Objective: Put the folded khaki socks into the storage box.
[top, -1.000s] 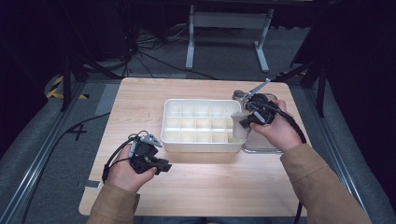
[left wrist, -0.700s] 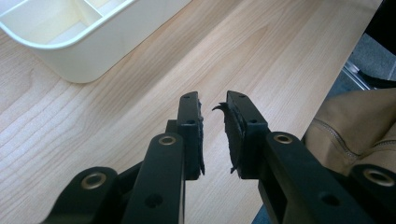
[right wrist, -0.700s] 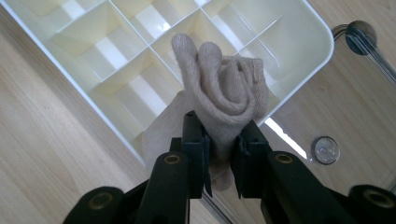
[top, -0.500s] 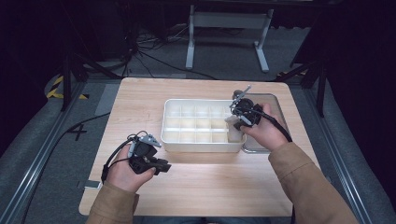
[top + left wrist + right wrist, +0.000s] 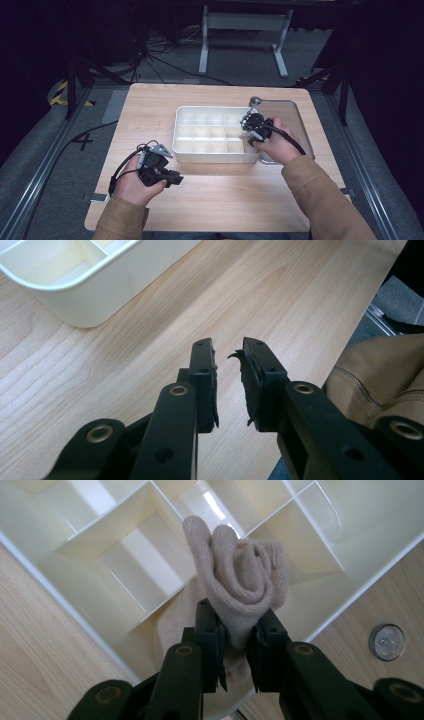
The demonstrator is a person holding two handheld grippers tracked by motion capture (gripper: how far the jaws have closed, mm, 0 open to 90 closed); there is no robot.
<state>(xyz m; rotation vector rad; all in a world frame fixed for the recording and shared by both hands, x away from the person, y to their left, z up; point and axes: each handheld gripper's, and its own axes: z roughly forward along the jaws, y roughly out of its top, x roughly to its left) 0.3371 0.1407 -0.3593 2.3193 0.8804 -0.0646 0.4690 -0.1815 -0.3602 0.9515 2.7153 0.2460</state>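
**Over the tray: sock held, not yet dropped**

Above the right end of the white divided tray (image 5: 216,134), your right gripper (image 5: 235,617) has its jaws clamped on a rolled beige sock (image 5: 240,577). The roll hangs over the compartments near the tray's corner, and part of the fabric trails down toward the tray wall (whether it touches the bottom is hard to tell). So the pick-up looks done, while the placing remains: the sock still has to go down into one compartment and be let go. The compartments you can see in the high view look empty.

Your left gripper (image 5: 229,385) rests low over the bare wooden table (image 5: 150,107), just in front of the tray's near left corner, with its jaws parted and nothing between them.

Compared with a second ago, your right hand (image 5: 272,145) has come leftward and toward you, from beyond the tray's far right corner to over its right-hand compartments. The clear lid (image 5: 290,112) lying to the right of the tray is now more exposed. Your left hand (image 5: 137,182) has stayed put.
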